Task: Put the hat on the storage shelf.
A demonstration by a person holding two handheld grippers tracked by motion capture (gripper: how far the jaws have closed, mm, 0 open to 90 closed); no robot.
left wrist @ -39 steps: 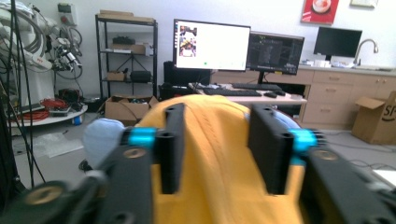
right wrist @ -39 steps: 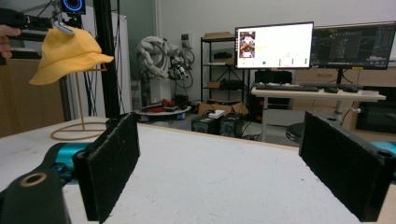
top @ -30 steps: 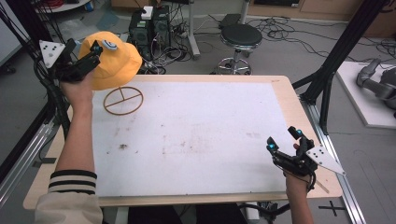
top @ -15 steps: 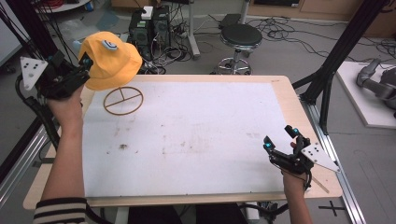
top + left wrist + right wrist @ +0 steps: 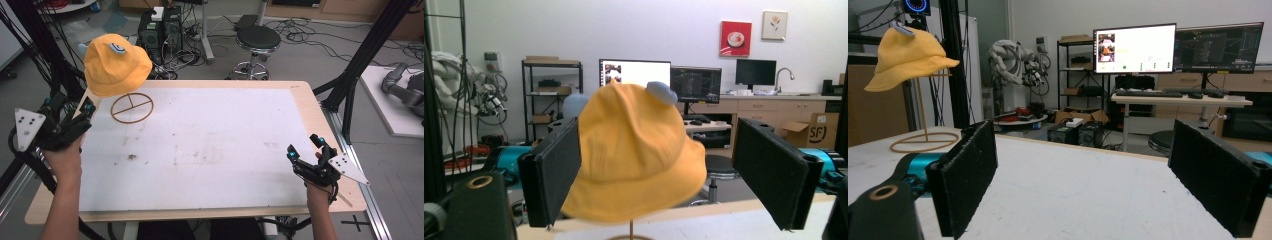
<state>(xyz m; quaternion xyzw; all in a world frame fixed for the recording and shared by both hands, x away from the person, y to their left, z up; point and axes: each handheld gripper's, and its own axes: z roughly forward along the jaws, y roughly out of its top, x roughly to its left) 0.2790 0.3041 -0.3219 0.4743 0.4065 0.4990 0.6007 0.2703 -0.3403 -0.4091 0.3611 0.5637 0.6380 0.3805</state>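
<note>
A yellow bucket hat [image 5: 117,64] with a small grey patch on top hangs on a thin stand whose ring base [image 5: 132,107] rests at the table's far left corner. My left gripper [image 5: 70,105] is held open at the table's left edge, nearer than the hat and apart from it. In the left gripper view the hat [image 5: 634,150] sits ahead between the spread jaws, untouched. My right gripper [image 5: 305,146] is open and holds nothing, low over the table's near right corner. In the right gripper view the hat [image 5: 908,55] and ring base [image 5: 923,142] stand far off at the left.
The white table top [image 5: 210,145] has a few dark smudges. Behind the table are a black stool [image 5: 257,40], computer cases and cables on the floor. Black frame posts [image 5: 365,55] stand at both sides.
My left gripper has drawn back from the hat, first leftwards, then towards the near side. The hat stays on its stand. The right gripper has hardly shifted.
</note>
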